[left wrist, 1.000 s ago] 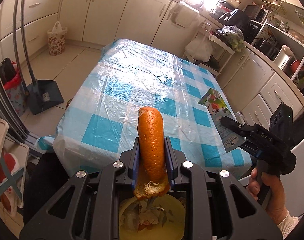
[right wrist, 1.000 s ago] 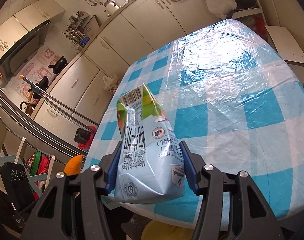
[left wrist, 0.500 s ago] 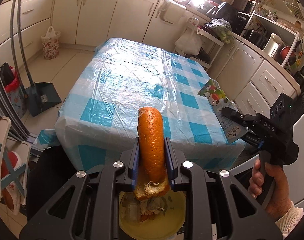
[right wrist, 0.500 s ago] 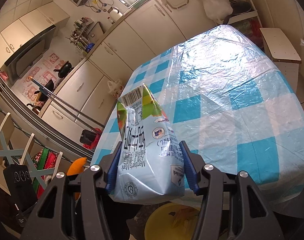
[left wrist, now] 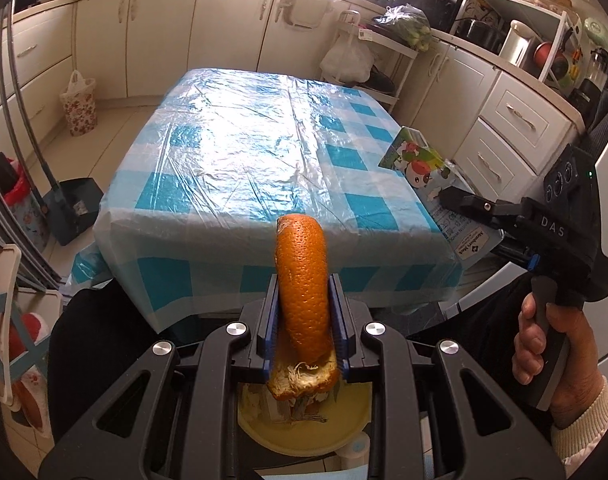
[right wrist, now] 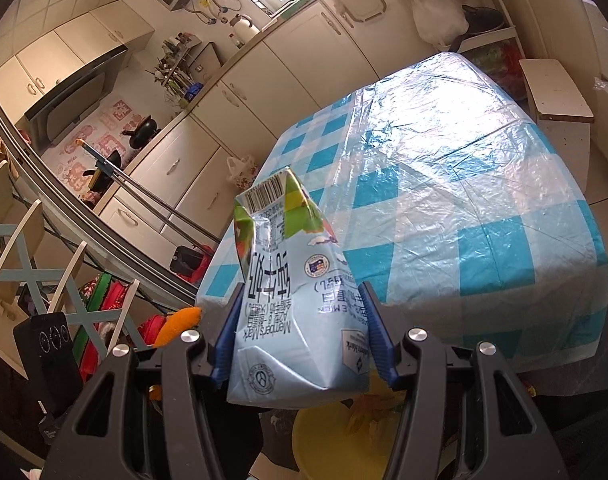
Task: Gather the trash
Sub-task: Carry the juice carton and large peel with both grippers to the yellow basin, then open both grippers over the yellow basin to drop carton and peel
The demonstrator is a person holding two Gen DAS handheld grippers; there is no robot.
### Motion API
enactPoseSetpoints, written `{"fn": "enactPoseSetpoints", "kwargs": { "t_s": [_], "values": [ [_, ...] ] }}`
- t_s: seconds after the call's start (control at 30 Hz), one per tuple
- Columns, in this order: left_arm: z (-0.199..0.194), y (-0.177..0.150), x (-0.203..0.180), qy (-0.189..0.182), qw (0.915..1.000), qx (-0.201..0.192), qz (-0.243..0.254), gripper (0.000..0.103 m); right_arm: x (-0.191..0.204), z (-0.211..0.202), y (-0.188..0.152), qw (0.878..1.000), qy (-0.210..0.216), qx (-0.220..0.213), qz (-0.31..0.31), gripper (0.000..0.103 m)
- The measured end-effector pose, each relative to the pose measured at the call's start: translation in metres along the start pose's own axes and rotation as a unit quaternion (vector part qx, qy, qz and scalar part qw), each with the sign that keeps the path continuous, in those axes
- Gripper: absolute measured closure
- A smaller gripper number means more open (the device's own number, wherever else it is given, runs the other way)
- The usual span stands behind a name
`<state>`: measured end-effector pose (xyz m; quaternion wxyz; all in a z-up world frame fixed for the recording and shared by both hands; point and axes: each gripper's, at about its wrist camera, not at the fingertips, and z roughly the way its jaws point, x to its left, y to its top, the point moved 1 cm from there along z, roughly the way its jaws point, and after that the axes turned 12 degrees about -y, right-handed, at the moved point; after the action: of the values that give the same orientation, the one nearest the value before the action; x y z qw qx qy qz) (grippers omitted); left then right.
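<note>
Pale-blue "Member's Mark" carton (right wrist: pixel 299 320) in right gripper (right wrist: pixel 299 336), "DAS" on its body

**What Is Hidden or Cut Off**

The yellow bin (left wrist: pixel 304 436) is largely covered by the left gripper (left wrist: pixel 304 320) and the orange peel (left wrist: pixel 302 280); its contents cannot be identified. In the right wrist view, the bin is masked by the milk carton (right wrist: pixel 295 320).

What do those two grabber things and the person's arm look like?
Both grippers, left and right, are black plastic with blue finger pads and silver screws. The right one has a pistol-style handle marked "DAS" and a green light. The hand wears a cream knitted cuff.
</note>
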<state>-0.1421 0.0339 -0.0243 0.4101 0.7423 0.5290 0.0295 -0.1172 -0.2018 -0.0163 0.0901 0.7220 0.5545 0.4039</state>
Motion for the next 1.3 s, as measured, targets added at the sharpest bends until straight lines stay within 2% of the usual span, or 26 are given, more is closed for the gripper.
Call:
{"fn": "enactPoseSetpoints", "kwargs": {
  "t_s": [0.17, 0.23, 0.3, 0.4, 0.47, 0.53, 0.57, 0.63, 0.8, 0.9, 1.03, 1.3],
  "values": [
    [0.007, -0.015, -0.006, 0.001, 0.9993, 0.033, 0.02, 0.081, -0.008, -0.006, -0.005, 1.0, 0.002, 0.002, 0.007, 0.049],
    [0.013, -0.022, -0.008, 0.003, 0.9982, 0.053, 0.029, 0.081, -0.007, -0.008, -0.009, 1.0, 0.004, 0.005, 0.004, 0.054],
    [0.022, -0.028, -0.007, 0.007, 0.9965, 0.076, 0.035, 0.081, -0.005, -0.008, -0.013, 1.0, 0.007, 0.01, -0.002, 0.054],
    [0.044, -0.042, -0.005, 0.008, 0.9896, 0.139, 0.036, 0.08, 0.002, -0.006, -0.021, 0.999, -0.002, 0.022, -0.024, 0.055],
    [0.056, -0.051, -0.004, 0.019, 0.9847, 0.167, 0.045, 0.079, 0.008, -0.002, -0.025, 0.999, -0.005, 0.033, -0.041, 0.055],
    [0.062, -0.057, -0.003, 0.026, 0.9816, 0.183, 0.049, 0.071, 0.014, -0.002, -0.029, 0.998, -0.01, 0.037, -0.055, 0.055],
    [0.062, -0.056, -0.003, 0.028, 0.9816, 0.182, 0.05, 0.068, 0.015, -0.001, -0.031, 0.997, -0.011, 0.039, -0.059, 0.055],
    [0.059, -0.055, -0.002, 0.03, 0.983, 0.174, 0.049, 0.055, 0.015, -0.001, -0.031, 0.997, -0.011, 0.042, -0.06, 0.055],
    [0.057, -0.05, 0.002, 0.036, 0.9846, 0.166, 0.039, 0.048, 0.016, 0.003, -0.03, 0.997, -0.016, 0.047, -0.061, 0.055],
    [0.053, -0.048, -0.001, 0.045, 0.9861, 0.153, 0.047, 0.04, 0.017, 0.003, -0.032, 0.996, -0.021, 0.047, -0.066, 0.054],
    [0.04, -0.042, -0.007, 0.063, 0.9891, 0.12, 0.058, 0.027, 0.021, 0.003, -0.033, 0.996, -0.032, 0.043, -0.075, 0.047],
    [0.012, -0.029, -0.011, 0.093, 0.9919, 0.052, 0.068, 0.015, 0.028, 0.0, -0.034, 0.993, -0.063, 0.019, -0.095, 0.031]
  ]
}}
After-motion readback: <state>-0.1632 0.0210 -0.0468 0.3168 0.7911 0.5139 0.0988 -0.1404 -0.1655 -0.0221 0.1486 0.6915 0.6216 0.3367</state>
